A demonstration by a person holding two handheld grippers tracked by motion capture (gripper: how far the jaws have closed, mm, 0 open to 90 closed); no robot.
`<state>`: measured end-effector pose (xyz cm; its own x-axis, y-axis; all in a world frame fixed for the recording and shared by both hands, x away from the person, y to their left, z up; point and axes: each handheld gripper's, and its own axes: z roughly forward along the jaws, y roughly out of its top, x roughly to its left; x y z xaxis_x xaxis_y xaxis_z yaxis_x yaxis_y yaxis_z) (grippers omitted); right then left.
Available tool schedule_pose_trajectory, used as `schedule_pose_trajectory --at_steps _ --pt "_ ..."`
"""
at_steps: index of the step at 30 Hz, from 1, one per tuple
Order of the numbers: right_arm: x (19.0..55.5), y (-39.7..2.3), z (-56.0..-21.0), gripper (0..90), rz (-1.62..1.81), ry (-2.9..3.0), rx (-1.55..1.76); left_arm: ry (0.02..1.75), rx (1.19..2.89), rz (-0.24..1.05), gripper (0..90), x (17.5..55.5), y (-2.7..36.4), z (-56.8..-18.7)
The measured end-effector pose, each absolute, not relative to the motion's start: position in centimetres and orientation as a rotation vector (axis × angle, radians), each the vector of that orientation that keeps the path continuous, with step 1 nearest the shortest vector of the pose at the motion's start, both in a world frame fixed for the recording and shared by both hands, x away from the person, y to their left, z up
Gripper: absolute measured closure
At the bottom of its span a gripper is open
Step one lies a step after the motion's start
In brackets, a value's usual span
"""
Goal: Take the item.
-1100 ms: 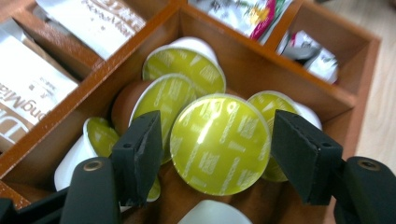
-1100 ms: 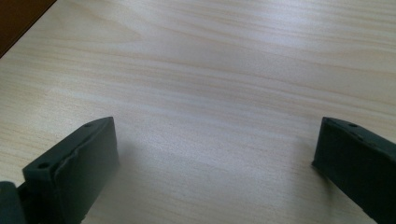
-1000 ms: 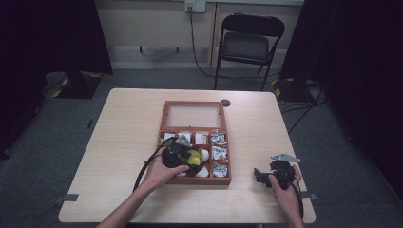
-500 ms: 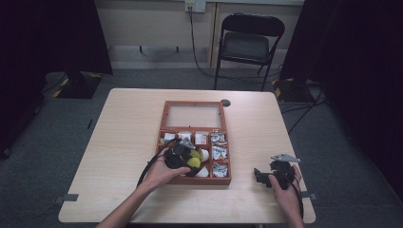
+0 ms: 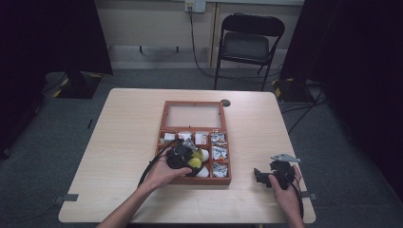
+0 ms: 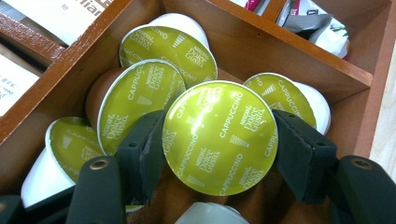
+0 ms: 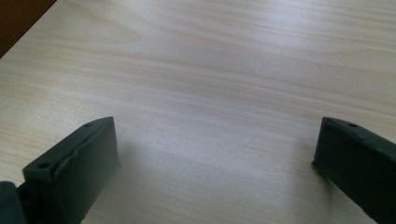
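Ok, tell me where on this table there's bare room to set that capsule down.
Bare tabletop lies left of the wooden box, and more between the box and the right gripper, whose open jaws hang over plain wood. The box's big compartment is crowded with capsules around the one in the left gripper.

the capsule (image 6: 219,137) has a glossy yellow-green foil lid, smooth and reflective. the box (image 6: 289,56) is reddish-brown wood with a slight sheen. the left gripper (image 6: 219,154) has matt black plastic jaws. the table (image 7: 224,70) is pale, smooth wood-grain laminate.
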<state>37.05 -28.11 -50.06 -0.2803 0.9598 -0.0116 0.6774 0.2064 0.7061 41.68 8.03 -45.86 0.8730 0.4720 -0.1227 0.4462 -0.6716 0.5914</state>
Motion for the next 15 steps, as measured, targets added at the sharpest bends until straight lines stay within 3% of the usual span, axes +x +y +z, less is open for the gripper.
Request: schedule_pose_trajectory --at_steps 15 --pt "37.05 -28.13 -50.06 0.0 0.831 2.035 1.514 0.676 2.383 0.044 38.1 41.66 8.30 -45.78"
